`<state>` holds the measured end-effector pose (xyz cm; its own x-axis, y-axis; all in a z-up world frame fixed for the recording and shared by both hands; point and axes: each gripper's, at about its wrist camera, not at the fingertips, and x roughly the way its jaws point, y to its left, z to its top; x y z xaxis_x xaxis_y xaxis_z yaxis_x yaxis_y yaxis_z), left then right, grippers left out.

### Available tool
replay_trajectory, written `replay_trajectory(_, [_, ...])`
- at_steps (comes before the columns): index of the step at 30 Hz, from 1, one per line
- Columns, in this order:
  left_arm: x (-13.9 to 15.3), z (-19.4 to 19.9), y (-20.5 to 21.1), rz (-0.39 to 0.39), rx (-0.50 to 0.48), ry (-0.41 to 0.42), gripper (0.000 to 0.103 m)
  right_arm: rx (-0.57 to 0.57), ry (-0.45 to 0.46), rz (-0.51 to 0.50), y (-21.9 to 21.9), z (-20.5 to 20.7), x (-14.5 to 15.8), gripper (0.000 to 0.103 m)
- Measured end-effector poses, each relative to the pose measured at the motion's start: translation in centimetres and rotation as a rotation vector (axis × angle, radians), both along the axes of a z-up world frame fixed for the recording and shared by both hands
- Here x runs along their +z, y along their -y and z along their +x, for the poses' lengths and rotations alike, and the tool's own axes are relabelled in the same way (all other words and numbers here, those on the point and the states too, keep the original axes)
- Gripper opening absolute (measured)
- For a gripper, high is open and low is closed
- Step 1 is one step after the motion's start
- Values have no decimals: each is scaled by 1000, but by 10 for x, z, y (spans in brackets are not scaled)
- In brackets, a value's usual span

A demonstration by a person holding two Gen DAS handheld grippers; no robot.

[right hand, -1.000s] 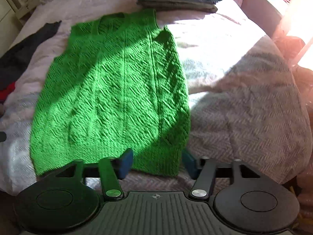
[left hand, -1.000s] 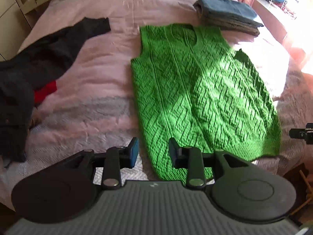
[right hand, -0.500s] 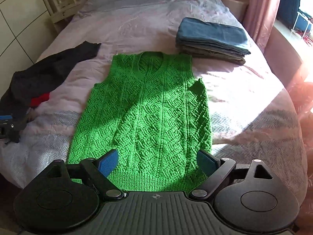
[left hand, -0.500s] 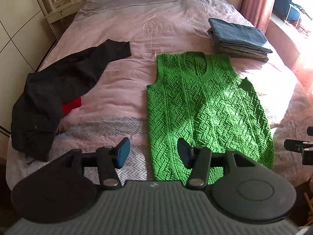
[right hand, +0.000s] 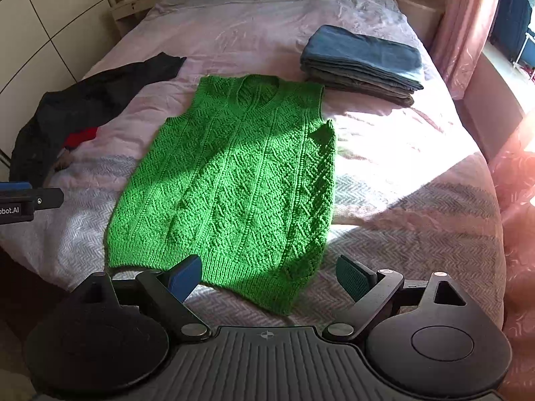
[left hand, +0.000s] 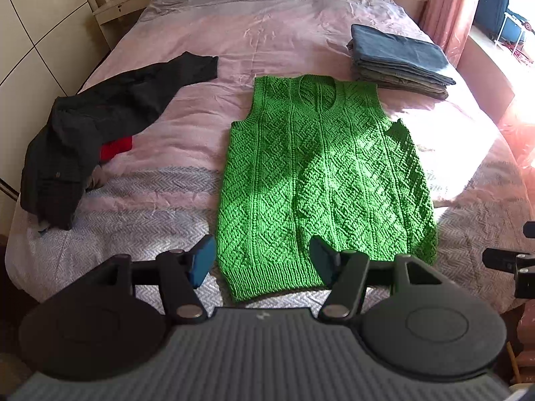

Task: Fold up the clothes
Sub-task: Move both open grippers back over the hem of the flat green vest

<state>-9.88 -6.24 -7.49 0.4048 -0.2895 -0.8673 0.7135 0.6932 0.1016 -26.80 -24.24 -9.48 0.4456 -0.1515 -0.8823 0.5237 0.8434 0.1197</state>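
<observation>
Vest [left hand: 321, 180] in left wrist view lies spread flat on the bed [left hand: 284, 23], hem nearest; left claw [left hand: 262, 260] gapes wide, holding nothing; a second ago it sat low by the hem, now it's pulled back and higher; folded stack [left hand: 398, 56] beyond the right shoulder, dark jacket [left hand: 100, 120] crumpled left. Right wrist view: same vest [right hand: 234, 180] unfolded; right claw [right hand: 269, 275] has spread wider, empty, also backed off; reads as flattening done, fold itself outstanding.
</observation>
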Motion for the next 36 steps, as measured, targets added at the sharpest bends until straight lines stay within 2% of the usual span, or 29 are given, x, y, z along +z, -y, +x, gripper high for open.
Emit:
replay_trajectory(5, [-3,-27,-10,15,48,-6,59,63,-2,10,-4,-12,-3,90])
replay_trajectory(7, [-3,-36,-14,20,70,-5,63,88,-3,14,-6,-17,-4,90])
replay_trajectory(18, [0,-65,-25,42,131,12,64,197,9,26,-11,-32,-6,90])
replay_trajectory(30, [0,-67,-7,46,137,9,65,200,15,33,3,-34,-7,90])
replay_trajectory(36, [-4,-61,8,48,103,3,65,174,12,30,12,-36,-7,90])
